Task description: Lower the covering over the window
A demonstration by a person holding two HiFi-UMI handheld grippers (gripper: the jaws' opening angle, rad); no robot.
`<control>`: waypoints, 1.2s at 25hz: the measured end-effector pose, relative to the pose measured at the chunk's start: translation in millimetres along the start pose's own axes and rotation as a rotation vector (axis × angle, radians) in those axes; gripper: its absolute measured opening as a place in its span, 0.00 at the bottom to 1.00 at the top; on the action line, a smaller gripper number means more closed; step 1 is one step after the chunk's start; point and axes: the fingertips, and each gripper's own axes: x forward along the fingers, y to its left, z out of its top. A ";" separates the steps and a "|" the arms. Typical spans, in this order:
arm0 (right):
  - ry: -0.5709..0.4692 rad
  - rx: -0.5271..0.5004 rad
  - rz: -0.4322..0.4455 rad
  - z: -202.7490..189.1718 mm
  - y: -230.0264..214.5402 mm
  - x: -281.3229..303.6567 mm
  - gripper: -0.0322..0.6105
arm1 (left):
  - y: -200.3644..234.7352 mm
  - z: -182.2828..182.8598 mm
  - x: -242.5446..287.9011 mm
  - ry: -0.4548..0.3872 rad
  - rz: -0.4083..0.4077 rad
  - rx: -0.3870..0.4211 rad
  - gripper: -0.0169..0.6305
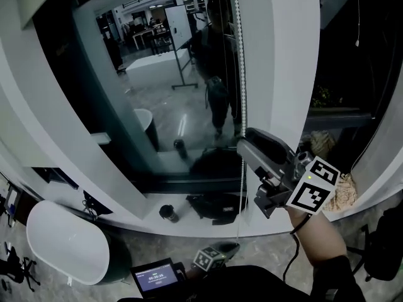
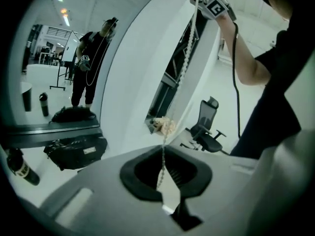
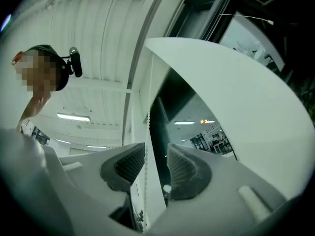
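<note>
— From the head view, where's the cord?
— The bead chain (image 1: 242, 74) hangs from twelve o'clock straight down, in front of the window (image 1: 170, 74) and beside the white pillar (image 1: 283, 61). The right gripper (image 1: 244, 142) meets it at about four o'clock. The left gripper (image 1: 223, 250) sits low at six o'clock, mostly its marker cube showing. A bottle (image 1: 169, 213) and a black bag (image 1: 217, 205) lie on the ledge (image 1: 151, 209).
— And the left gripper view?
— Its jaws are pinched together on the chain (image 2: 184, 68), which climbs toward one o'clock to the right gripper (image 2: 211, 6). An office chair (image 2: 209, 127) stands near three o'clock.
— The right gripper view?
— Spread wide. The chain (image 3: 146, 132) runs between the pads (image 3: 182, 168), seemingly touching neither, though it passes close to the nine o'clock one. I can't pick out the covering itself.
</note>
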 end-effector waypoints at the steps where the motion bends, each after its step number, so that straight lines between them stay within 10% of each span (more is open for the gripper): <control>1: 0.013 -0.004 -0.003 2.3 1.9 9.3 0.26 | 0.3 -1.5 -4.4 0.007 -0.006 0.007 0.04; 9: 0.019 -0.255 -0.051 6.6 18.7 25.3 0.07 | 17.6 -1.6 -34.6 -0.014 -0.030 -0.021 0.05; 13: 0.205 -0.466 -0.191 -66.6 -11.3 -2.5 0.07 | 25.0 32.6 -72.4 -0.210 -0.098 -0.119 0.05; 22: 0.557 -0.264 -0.519 -281.8 -97.8 -137.4 0.07 | 93.4 125.0 -222.7 -0.689 0.091 -0.141 0.25; 30: 0.453 -0.067 -0.618 -260.0 -125.3 -160.5 0.07 | 110.0 122.3 -278.5 -0.861 -0.241 -0.399 0.50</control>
